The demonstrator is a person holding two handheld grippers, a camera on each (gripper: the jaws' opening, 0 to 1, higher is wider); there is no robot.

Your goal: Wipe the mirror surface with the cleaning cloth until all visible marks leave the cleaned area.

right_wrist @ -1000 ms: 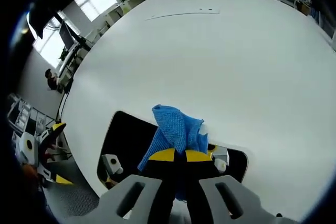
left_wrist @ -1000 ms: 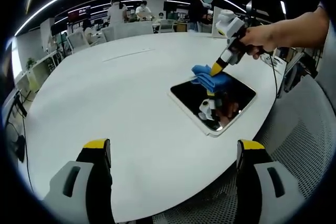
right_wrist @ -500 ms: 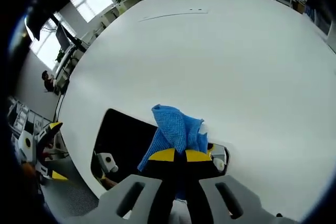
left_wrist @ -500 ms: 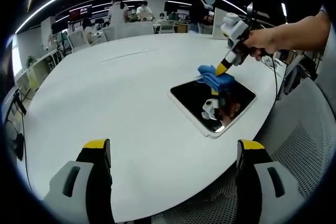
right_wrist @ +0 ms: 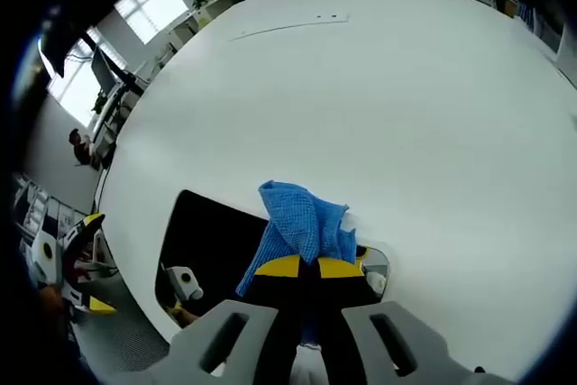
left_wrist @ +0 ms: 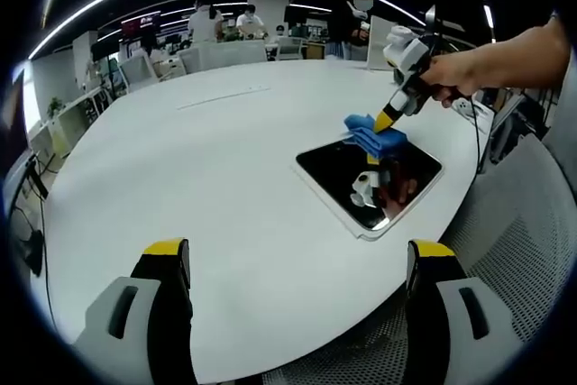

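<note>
Table [left_wrist: 180,178], white and round, carries the mirror [left_wrist: 370,178] well ahead of the left gripper [left_wrist: 297,263], whose fingers stand wide apart on nothing. Ahead of the right gripper [right_wrist: 300,267], its yellow-tipped fingers [right_wrist: 279,266] clamp the blue cleaning cloth [right_wrist: 302,227] onto the mirror's far edge, hiding the glass beneath; marks cannot be made out.

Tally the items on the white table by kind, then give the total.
Mirror: 1
Blue cleaning cloth: 1, clamped in the right gripper at the mirror's far edge
Total: 2
</note>
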